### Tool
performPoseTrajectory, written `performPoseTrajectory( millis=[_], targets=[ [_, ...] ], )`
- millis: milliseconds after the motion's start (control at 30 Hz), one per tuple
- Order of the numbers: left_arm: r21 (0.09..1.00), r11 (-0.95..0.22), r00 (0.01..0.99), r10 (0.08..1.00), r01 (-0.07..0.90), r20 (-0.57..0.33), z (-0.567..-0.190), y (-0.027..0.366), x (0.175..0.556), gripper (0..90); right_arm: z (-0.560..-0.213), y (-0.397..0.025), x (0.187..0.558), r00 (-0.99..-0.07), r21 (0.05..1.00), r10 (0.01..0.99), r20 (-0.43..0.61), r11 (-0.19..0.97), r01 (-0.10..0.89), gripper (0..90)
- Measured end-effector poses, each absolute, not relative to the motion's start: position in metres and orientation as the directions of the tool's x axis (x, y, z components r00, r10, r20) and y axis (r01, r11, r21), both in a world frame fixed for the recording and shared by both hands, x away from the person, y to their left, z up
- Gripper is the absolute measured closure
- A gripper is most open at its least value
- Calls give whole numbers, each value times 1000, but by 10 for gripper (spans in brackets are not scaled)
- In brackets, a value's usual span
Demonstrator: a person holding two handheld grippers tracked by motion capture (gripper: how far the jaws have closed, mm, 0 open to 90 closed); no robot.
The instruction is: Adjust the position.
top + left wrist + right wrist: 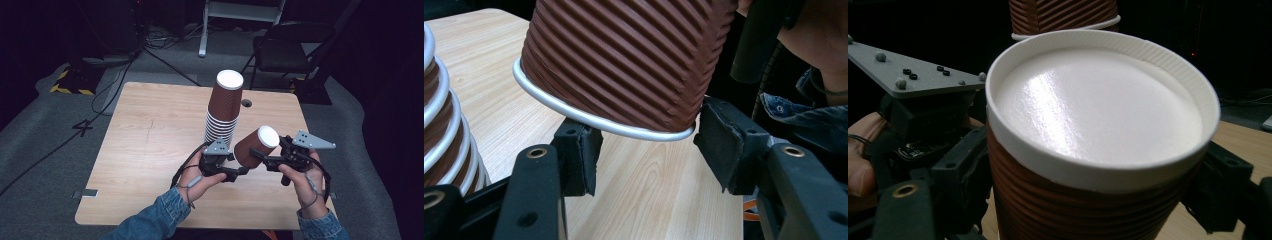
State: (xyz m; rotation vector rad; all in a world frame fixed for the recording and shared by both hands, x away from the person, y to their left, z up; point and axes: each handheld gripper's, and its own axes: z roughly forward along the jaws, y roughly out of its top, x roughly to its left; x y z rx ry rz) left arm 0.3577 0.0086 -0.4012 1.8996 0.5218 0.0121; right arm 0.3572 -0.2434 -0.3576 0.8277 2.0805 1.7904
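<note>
A dark room with grey carpet, cables and a black folding chair (pixel 287 47) surrounds a light wooden table (pixel 150 145). In the high view, a stack of upside-down brown ribbed cups (pixel 224 107) stands near the table's middle. Just in front of it, a single brown cup (pixel 256 146) is held tilted above the table, white base up and toward the right. The right gripper (pixel 260 157), held in the person's right hand (pixel 302 182), clamps the cup's side. The left gripper (pixel 239 169), in the left hand (pixel 202 180), sits at the cup's lower rim.

In the left gripper view, the cup (pixel 624 60) hangs with its white rim between the 2 spread jaws; the right pad touches the rim, the left sits just under it, so the claw is released. The stack (pixel 446 125) shows at the left edge.

In the right gripper view, the cup (pixel 1098 130) sits between the jaws, which press its ribbed wall on both sides.
</note>
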Motion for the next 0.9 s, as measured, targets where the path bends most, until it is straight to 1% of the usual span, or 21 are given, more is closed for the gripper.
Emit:
performPoseTrajectory(
  millis=[367,567,833,900],
  targets=[
    [906,-282,914,346,316,-211,-396,17,357,487,-359,-249,359,-817,959,546,183,84,271,183],
    [917,-272,916,355,291,-185,-391,20,355,489,-360,-252,359,-829,952,530,178,119,281,179],
    [920,-262,913,362,293,-187,-388,23,355,515,-362,-253,360,-840,940,518,163,177,292,179],
    [918,-263,912,363,298,-192,-387,23,355,536,-362,-254,360,-841,937,517,161,188,295,180]
  ],
)
